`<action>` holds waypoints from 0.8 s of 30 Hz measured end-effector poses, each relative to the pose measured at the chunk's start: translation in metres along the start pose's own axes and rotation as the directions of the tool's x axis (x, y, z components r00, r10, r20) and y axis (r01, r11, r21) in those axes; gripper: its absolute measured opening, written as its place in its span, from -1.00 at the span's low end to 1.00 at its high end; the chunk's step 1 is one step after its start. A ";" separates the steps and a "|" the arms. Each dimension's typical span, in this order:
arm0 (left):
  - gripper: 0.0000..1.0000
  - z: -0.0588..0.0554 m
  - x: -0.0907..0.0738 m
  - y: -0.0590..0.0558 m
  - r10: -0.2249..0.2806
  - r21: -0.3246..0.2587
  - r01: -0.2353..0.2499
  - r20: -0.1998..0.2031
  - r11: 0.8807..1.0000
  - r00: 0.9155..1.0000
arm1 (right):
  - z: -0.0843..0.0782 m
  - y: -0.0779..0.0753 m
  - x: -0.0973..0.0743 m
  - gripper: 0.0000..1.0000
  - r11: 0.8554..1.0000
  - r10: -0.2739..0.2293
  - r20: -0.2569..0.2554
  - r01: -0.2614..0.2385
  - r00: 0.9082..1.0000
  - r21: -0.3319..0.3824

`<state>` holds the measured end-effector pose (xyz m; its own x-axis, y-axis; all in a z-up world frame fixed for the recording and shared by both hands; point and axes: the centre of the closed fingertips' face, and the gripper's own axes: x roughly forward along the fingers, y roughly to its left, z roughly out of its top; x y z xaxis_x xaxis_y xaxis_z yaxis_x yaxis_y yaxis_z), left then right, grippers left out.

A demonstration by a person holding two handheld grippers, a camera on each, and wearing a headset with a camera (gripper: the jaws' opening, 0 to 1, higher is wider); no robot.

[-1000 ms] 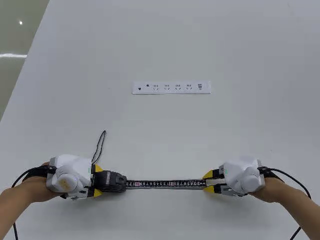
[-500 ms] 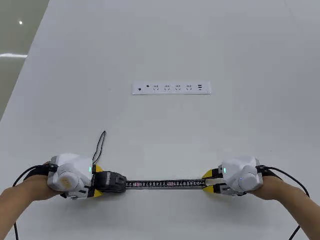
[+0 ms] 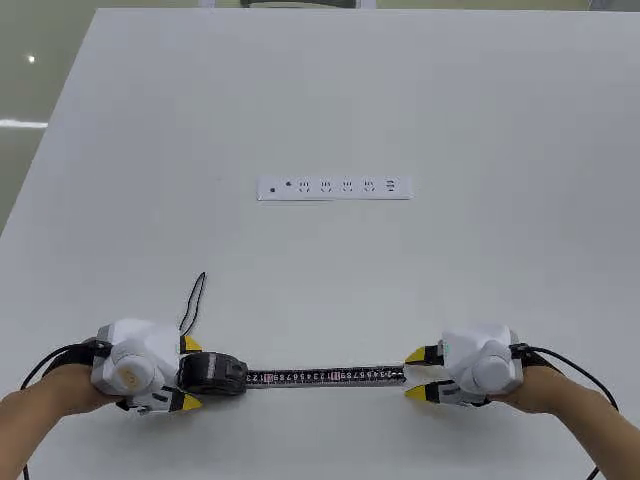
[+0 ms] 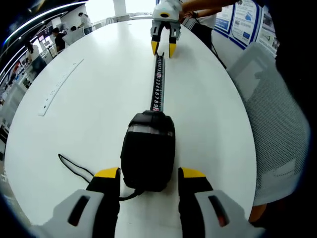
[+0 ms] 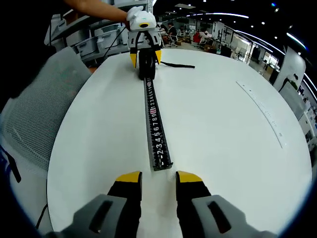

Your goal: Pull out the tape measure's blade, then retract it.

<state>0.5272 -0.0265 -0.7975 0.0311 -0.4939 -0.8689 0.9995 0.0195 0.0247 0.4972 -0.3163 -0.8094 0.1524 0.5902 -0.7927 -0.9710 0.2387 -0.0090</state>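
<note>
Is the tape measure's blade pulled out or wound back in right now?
Out: the blade stretches along the table from its case toward the right gripper.

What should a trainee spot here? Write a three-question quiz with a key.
1. True or false: the right tool grips the end of the blade.
2. The tape measure's case sits: A) between the left tool's jaws; B) on the floor; C) on top of a box.
3. Fill in: the white thing lying farther up the table is a ____.
Key: 1 false, the open tool sits just short of the blade's end. 2 A. 3 power strip.
</note>
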 end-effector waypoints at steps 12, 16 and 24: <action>0.07 -0.012 -0.012 -0.018 0.074 -0.147 -0.067 0.044 0.987 0.996 | 0.001 0.009 -0.028 -0.14 0.977 -0.132 0.041 0.123 0.990 0.173; 0.23 -0.014 -0.014 -0.028 0.099 -0.232 -0.084 0.053 0.969 0.994 | 0.002 0.019 -0.033 0.01 0.965 -0.164 0.034 0.153 0.986 0.213; 0.53 -0.012 -0.023 -0.037 0.214 -0.396 -0.163 0.089 0.904 0.973 | 0.013 0.042 -0.038 0.23 0.939 -0.214 0.045 0.193 0.976 0.285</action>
<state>0.4896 -0.0057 -0.7844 0.2448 -0.5540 -0.7957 0.8963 0.4422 -0.0321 0.4534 -0.3186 -0.7712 0.3651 0.5592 -0.7443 -0.8299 0.5578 0.0120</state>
